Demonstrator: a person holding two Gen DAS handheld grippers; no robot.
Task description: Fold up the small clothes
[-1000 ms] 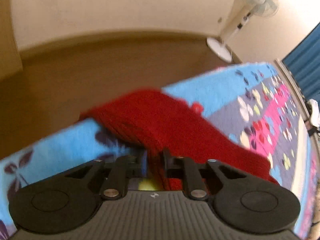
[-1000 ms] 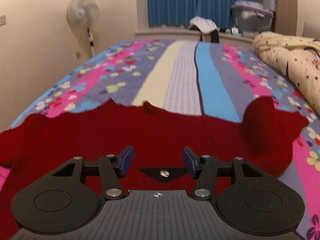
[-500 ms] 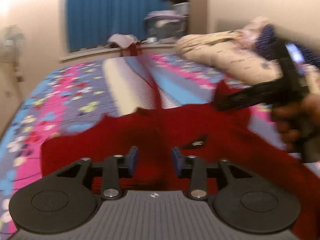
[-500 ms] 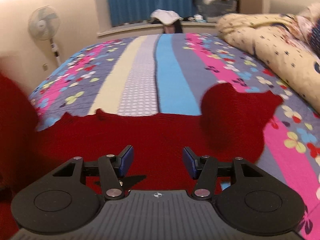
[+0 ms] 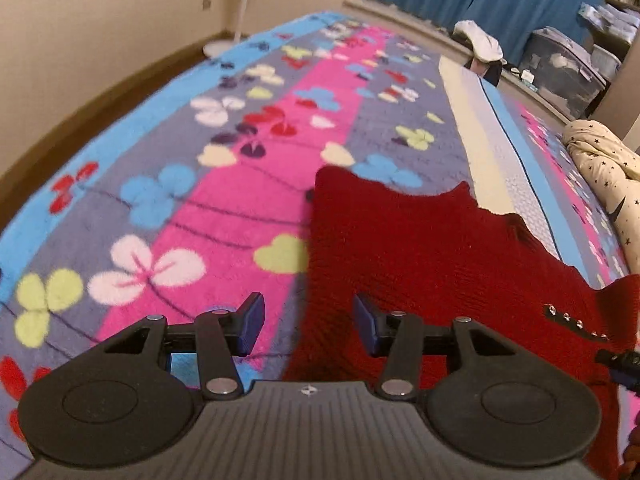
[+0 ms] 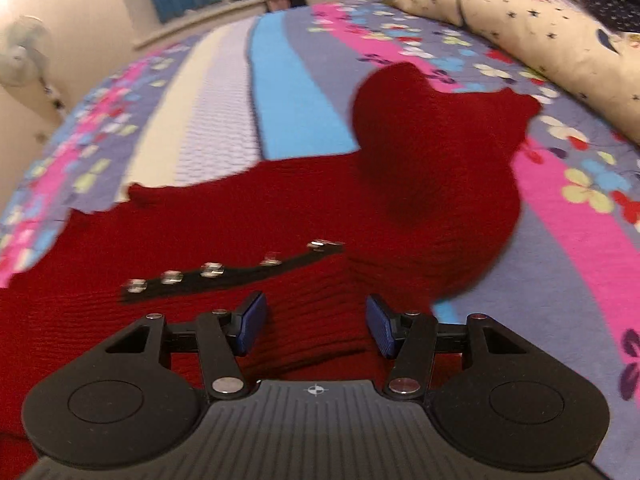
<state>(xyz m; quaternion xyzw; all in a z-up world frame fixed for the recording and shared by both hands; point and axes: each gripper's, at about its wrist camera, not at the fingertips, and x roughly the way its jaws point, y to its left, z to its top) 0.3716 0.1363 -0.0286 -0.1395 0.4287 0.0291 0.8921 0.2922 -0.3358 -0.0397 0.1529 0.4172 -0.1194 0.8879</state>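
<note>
Sweater: red knitted sweater [image 5: 420, 240] lies spread on the bed [image 5: 256, 120], near its front edge.
Left gripper [image 5: 306, 326]: wide apart, empty, over the sweater's left border.
Right gripper [image 6: 316, 326]: wide apart, empty, above the sweater beside a black studded strip [image 6: 224, 274].

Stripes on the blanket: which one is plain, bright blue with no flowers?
The blue stripe beside the pale textured stripe, running up from the red sweater. The pink stripe carries flowers.

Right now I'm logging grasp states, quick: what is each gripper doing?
Left gripper: open, holding nothing, over the edge of the red sweater.
Right gripper: open, holding nothing, above the sweater.
</note>
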